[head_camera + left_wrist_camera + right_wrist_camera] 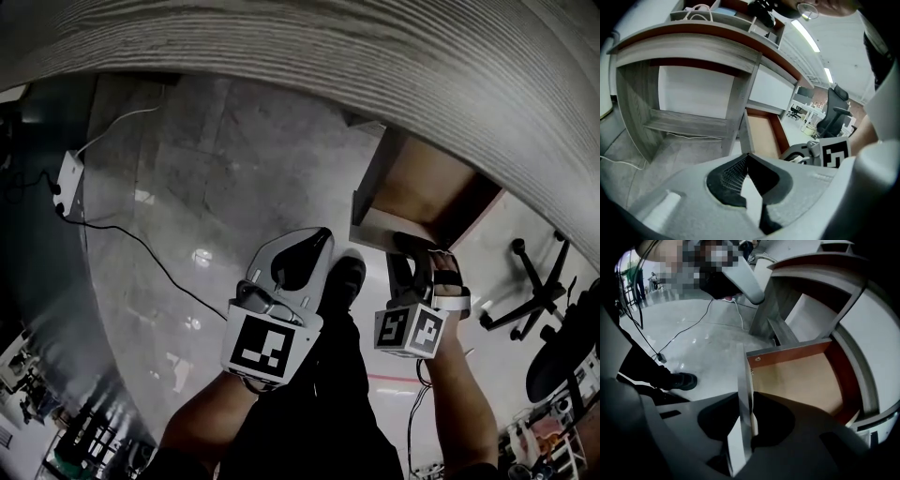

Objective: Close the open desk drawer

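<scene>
So the desk (pixel 375 56) is matt grey wood with strong grain. The drawer (pixel 801 380) inside looks like smooth light-brown board, reddish edges. The floor (pixel 187 187) is polished stone, pretty glossy. The left gripper (pixel 747 159) is matt grey plastic, ribbed black pads (pixel 730 174).

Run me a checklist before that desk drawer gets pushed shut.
1. Drawer open and ready to push: ok, it stands pulled out from under the desk.
2. Right hand-held gripper has the drawer front: ok, its jaws are closed on the panel's top edge.
3. Nothing sticking up out of the drawer: ok, the bottom that shows is bare.
4. Left hand-held gripper out of the way: ok, shut, empty, off to the drawer's side.
5. Slot under the desk free behind the drawer: cannot tell, hidden.
</scene>
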Demonstrator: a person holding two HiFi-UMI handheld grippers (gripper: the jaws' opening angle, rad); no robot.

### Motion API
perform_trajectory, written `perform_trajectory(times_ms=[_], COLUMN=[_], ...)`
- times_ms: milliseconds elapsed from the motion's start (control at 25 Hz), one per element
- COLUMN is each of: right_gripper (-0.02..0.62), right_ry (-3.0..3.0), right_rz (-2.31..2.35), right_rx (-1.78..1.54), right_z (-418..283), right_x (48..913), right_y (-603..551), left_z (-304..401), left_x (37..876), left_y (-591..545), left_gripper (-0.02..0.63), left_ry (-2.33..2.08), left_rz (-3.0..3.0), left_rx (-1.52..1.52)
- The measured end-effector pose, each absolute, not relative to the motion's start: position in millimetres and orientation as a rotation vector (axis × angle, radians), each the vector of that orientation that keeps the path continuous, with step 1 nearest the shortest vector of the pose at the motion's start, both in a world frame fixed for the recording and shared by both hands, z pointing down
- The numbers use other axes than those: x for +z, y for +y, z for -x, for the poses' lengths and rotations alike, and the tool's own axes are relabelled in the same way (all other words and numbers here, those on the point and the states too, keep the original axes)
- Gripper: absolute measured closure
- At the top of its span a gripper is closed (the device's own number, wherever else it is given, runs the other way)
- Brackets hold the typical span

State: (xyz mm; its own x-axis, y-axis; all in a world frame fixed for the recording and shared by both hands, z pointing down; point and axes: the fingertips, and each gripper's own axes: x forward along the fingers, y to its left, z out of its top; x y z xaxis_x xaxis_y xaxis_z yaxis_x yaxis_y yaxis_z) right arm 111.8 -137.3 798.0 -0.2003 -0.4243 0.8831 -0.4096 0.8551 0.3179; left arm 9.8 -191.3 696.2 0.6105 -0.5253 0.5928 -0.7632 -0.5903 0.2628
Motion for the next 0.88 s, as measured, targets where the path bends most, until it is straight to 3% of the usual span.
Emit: perform_trajectory(times_ms=[360, 880], right_gripper=[0.501, 0.464], right_ry=[-1.882, -1.834], right_rz=[-0.758, -0.872], right_rx=[-0.058, -0.089], right_z=[-108.2, -141.7], right_x=[715.9, 695.0], right_y=[-166.5, -240.0], left_z=[3.8, -18.9], left_x=[646.5, 628.4], left_y=[-210.5, -216.1], left_gripper=[0.598, 0.598], left_ry=[-1.064, -1.013], left_rz=[-2.356, -2.411], left_rx=[0.611, 0.576])
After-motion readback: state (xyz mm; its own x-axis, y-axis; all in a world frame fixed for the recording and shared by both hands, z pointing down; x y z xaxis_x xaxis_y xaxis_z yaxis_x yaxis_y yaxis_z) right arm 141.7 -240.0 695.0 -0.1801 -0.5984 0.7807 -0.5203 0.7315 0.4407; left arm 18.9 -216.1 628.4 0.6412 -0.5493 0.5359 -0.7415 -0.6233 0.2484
